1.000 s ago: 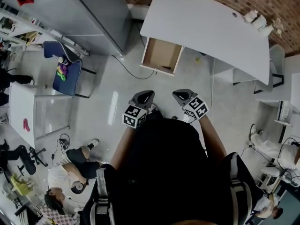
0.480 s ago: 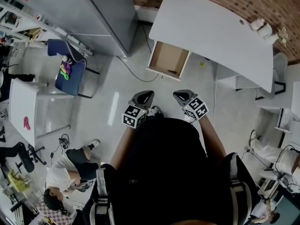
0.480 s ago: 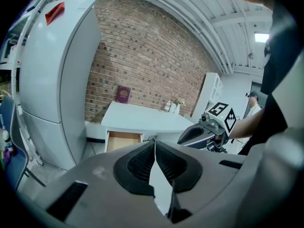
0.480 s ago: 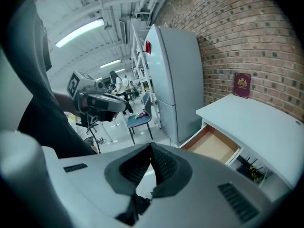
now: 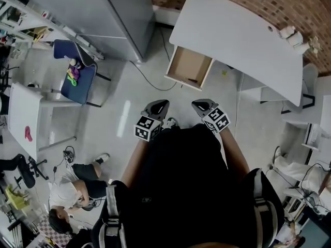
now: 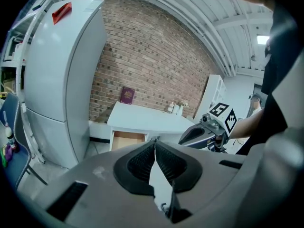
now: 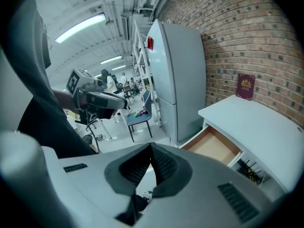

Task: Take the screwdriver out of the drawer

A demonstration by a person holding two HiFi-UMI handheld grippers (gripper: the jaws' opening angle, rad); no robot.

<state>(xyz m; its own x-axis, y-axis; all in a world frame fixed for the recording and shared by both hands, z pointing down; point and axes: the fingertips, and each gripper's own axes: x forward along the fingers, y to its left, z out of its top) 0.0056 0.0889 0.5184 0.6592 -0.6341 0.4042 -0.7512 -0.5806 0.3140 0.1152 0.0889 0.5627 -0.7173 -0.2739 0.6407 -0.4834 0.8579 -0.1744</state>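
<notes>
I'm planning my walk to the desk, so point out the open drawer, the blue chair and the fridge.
open drawer (image 5: 186, 65), head view, its bare wooden floor.
blue chair (image 5: 80, 89), head view, bare part of the seat.
fridge (image 6: 57, 70), left gripper view, its upper door.

This looks like a shared lab or workshop floor, not a home. A long white desk (image 5: 232, 35) stands against a bare brick wall (image 5: 269, 1). Just beside the desk rises a tall grey refrigerator (image 5: 103, 14), and beyond that are metal shelving (image 7: 140, 56) and a blue chair (image 5: 77, 81). Strip lights (image 7: 80, 26) hang overhead. Well away from the desk, a person (image 5: 72, 190) sits on the pale floor near loose cables (image 5: 70, 155).
</notes>
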